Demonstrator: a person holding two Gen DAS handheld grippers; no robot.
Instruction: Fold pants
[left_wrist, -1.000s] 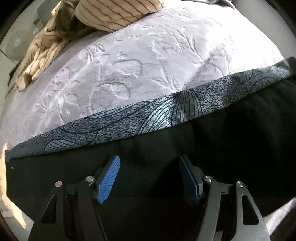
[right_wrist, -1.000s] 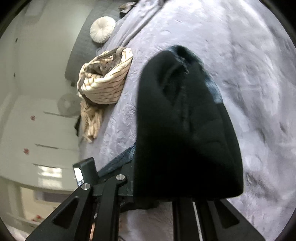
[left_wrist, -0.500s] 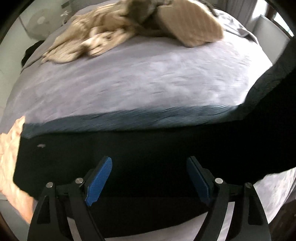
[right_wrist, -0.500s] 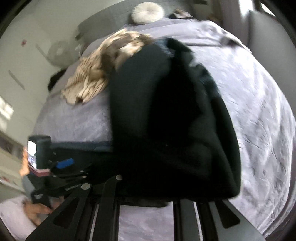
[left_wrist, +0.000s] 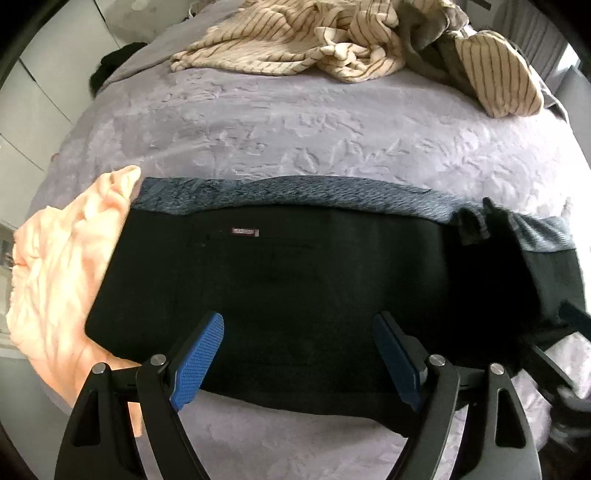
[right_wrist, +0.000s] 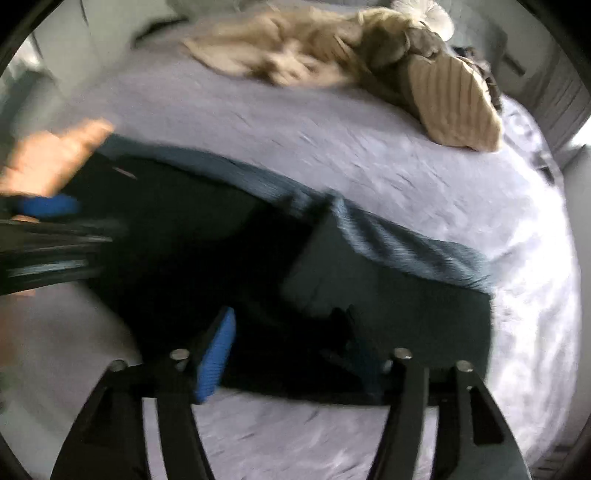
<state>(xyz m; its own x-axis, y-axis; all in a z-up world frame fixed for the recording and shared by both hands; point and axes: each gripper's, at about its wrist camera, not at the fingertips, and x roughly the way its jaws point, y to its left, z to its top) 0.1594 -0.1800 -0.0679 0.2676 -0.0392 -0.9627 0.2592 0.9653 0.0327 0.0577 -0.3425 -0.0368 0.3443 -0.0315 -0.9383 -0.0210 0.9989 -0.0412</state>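
Observation:
The black pants (left_wrist: 295, 280) lie folded flat across the lilac bed, with a grey patterned strip (left_wrist: 295, 192) along their far edge. My left gripper (left_wrist: 299, 354) is open and empty just above the pants' near edge. In the blurred right wrist view the same pants (right_wrist: 207, 258) lie under my right gripper (right_wrist: 288, 350), which is open and empty. The right end of the pants (right_wrist: 388, 291) is folded over onto the rest. The left gripper (right_wrist: 44, 206) shows at the left of that view.
A peach garment (left_wrist: 62, 277) lies at the pants' left end. A heap of cream striped clothes (left_wrist: 332, 44) lies at the far side of the bed (left_wrist: 295, 125). The bed's right edge (right_wrist: 546, 258) drops off close by.
The right gripper has laid the lifted pants end down onto the rest and opened. Both grippers have drawn back, the left one opening wider.

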